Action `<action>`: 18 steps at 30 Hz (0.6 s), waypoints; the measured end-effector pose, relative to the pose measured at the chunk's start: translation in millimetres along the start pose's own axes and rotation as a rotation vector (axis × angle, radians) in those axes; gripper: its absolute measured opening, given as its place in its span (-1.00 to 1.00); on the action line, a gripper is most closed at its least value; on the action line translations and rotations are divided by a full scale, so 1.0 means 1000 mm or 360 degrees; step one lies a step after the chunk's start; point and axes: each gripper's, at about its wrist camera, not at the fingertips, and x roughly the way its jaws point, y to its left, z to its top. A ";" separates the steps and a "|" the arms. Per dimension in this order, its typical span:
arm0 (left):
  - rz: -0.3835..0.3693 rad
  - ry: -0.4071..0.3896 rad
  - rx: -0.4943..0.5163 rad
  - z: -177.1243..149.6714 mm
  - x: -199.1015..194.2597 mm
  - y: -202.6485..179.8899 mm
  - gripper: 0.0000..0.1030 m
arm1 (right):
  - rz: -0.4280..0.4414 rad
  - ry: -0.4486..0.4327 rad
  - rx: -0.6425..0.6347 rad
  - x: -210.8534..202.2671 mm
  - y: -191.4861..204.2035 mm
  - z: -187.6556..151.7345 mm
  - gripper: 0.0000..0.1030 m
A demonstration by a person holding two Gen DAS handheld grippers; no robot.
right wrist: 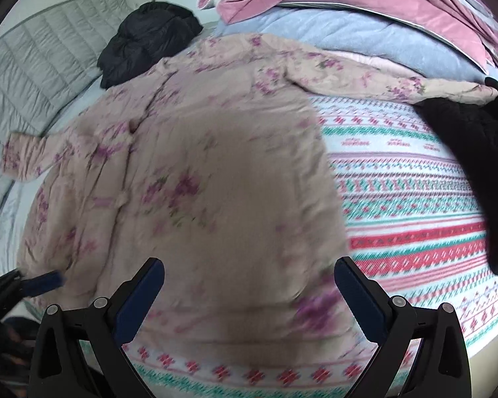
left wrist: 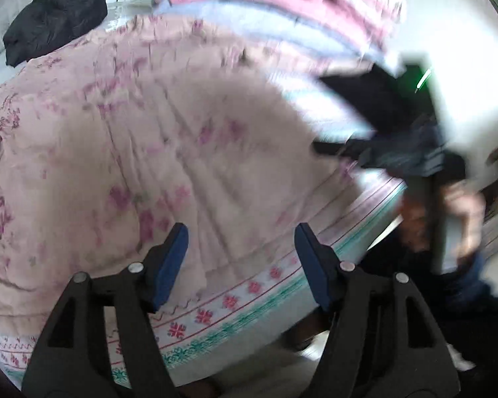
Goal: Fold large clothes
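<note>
- Seen first from the left wrist camera, the left gripper (left wrist: 240,258) points down at the bed with its blue-padded jaws apart and nothing between them; only fabric lies below the gap.
- Under it lies the pink floral garment (left wrist: 132,139), spread over the patterned bedspread (left wrist: 249,292), its scalloped hem just beyond the fingertips.
- At the right of this view the right gripper (left wrist: 398,139) shows as a dark blur, with a hand (left wrist: 448,219) on its handle; its jaws cannot be read from here.
- A black jacket (left wrist: 53,16) sits bunched at the far end of the garment, and a pile of pink and pale blue bedding (left wrist: 282,10) lies behind.
- Next, the right wrist camera shows the right gripper (right wrist: 249,285) with its jaws wide apart and empty, hovering over the garment's lower part.
- Here the pink floral garment (right wrist: 199,165) lies flat with both sleeves stretched out to the sides, its hem near the close edge of the bedspread (right wrist: 415,205).
- One sleeve end touches a dark cloth (right wrist: 474,152) at the right.
- A grey quilted headboard (right wrist: 40,59) stands at the left, the black jacket (right wrist: 142,39) beside it.
- Low at the left edge, the left gripper (right wrist: 40,280) shows by a blurred blue pad next to the garment.
</note>
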 end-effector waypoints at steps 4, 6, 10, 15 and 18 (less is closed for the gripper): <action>0.0046 -0.0094 -0.0159 0.040 -0.022 0.023 0.32 | 0.0034 0.0001 0.0142 0.009 -0.019 0.020 1.00; 0.0040 -0.0064 -0.0284 0.064 -0.016 0.037 0.32 | 0.0171 0.0005 0.0222 0.016 -0.021 0.028 1.00; -0.0012 -0.0056 -0.0537 0.116 0.007 0.079 0.32 | 0.0505 -0.0004 0.0255 0.029 -0.007 0.049 0.99; 0.0072 0.0086 -0.0752 0.097 0.081 0.135 0.31 | 0.0694 0.0001 0.0326 0.048 0.004 0.078 0.94; 0.0154 0.0208 -0.0724 0.086 0.111 0.140 0.27 | 0.0706 0.0019 0.0242 0.066 0.026 0.111 0.87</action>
